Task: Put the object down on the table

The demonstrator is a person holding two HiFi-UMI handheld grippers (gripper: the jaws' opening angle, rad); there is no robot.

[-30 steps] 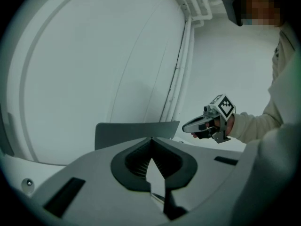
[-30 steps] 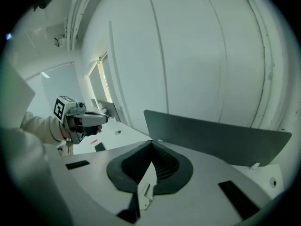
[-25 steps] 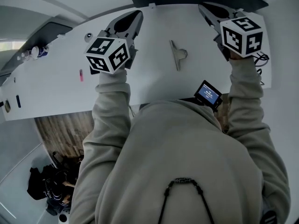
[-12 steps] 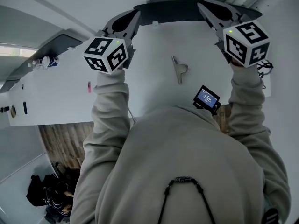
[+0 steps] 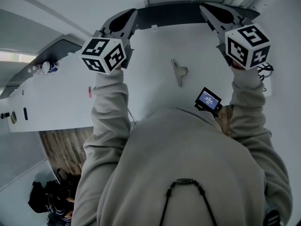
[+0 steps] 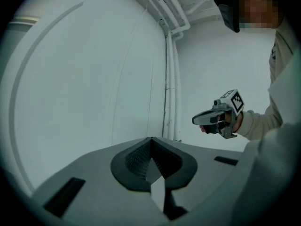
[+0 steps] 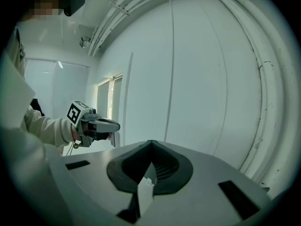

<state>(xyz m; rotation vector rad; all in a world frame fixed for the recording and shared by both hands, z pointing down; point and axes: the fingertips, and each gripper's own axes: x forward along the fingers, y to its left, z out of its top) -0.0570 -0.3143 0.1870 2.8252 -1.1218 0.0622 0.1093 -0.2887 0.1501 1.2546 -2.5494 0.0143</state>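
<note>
Jaws of left tool and right tool pinch a thin pale sheet above a white table.

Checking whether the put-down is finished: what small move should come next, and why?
Probably just draw both grippers back: the left gripper and right gripper are shut with nothing clearly held, and the metal piece already lies on the table between them.
</note>
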